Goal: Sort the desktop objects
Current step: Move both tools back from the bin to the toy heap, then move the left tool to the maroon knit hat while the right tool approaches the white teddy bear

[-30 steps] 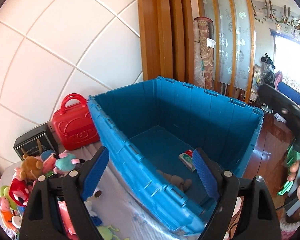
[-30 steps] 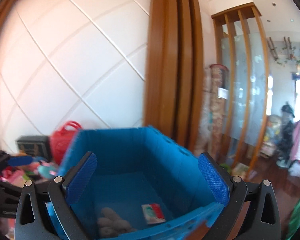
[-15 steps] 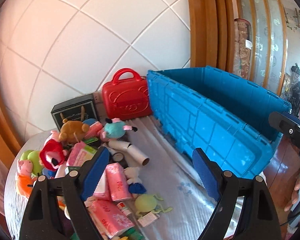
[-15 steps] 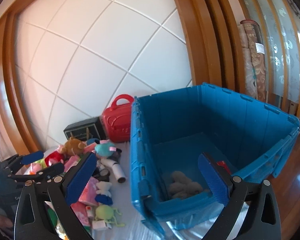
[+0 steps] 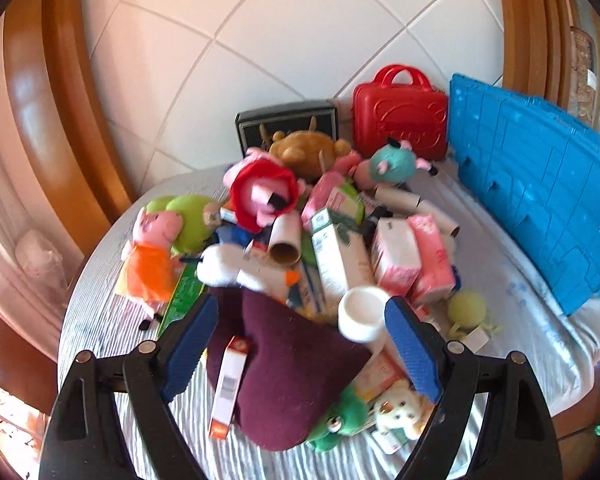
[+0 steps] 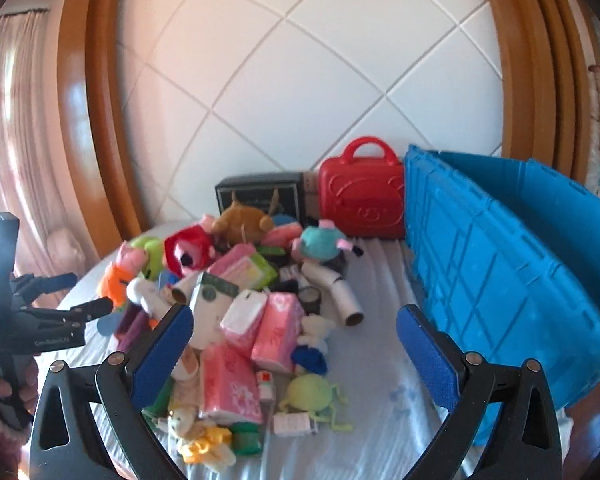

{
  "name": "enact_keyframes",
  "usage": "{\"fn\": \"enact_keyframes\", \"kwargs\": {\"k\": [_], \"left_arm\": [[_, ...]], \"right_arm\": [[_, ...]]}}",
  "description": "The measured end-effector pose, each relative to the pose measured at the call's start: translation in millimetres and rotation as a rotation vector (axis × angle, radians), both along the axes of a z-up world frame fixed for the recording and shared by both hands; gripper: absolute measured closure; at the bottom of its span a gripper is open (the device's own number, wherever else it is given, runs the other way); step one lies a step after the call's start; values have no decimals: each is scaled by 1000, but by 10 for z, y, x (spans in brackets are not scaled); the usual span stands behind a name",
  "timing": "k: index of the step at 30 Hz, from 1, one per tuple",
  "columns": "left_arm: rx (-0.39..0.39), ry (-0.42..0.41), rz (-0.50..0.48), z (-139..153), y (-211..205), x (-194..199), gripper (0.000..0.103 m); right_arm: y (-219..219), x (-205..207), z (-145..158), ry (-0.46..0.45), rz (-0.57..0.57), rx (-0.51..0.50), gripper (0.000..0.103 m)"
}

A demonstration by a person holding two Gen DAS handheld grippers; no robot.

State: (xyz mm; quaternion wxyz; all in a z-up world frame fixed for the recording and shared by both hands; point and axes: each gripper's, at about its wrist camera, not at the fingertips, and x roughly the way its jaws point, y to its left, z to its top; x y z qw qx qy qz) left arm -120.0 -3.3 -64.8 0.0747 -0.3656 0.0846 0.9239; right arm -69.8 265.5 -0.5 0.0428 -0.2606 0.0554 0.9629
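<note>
A heap of toys and packs lies on the round table's white cloth (image 6: pixel 384 384). My left gripper (image 5: pixel 300 344) is open and empty, above a dark purple plush (image 5: pixel 296 368) and a white cup (image 5: pixel 362 314) at the heap's near edge. My right gripper (image 6: pixel 296 350) is open and empty, above pink tissue packs (image 6: pixel 278 330) and a yellow-green plush (image 6: pixel 310 394). The left gripper also shows in the right wrist view (image 6: pixel 84 296) at far left. The blue crate (image 6: pixel 508 272) stands at the right, its outer wall facing me; it also shows in the left wrist view (image 5: pixel 532 196).
A red toy case (image 6: pixel 362 196) and a black box (image 6: pixel 260 194) stand against the white tiled wall behind the heap. Wooden frames flank the wall. Cardboard tubes (image 6: pixel 340 292), a pig plush (image 5: pixel 156 244) and a brown bear (image 5: pixel 304 152) lie in the heap.
Both grippers have swung left from over the blue crate to over the heap of toys. Both stayed open and empty.
</note>
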Motion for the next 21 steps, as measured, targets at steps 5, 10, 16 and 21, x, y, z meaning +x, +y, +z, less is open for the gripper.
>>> {"fn": "enact_keyframes", "kwargs": {"k": [5, 10, 16, 21], "left_arm": [[-21, -120, 39, -521, -309, 13, 17], [-12, -174, 48, -794, -463, 65, 17], [3, -199, 51, -918, -614, 108, 17], [1, -234, 27, -1044, -638, 103, 17]], "right_arm": [[-300, -285, -569, -181, 25, -54, 0], [-624, -429, -1067, -338, 67, -45, 0], [-855, -484, -1386, -425, 101, -67, 0], [-1039, -512, -1544, -476, 116, -43, 19]]}}
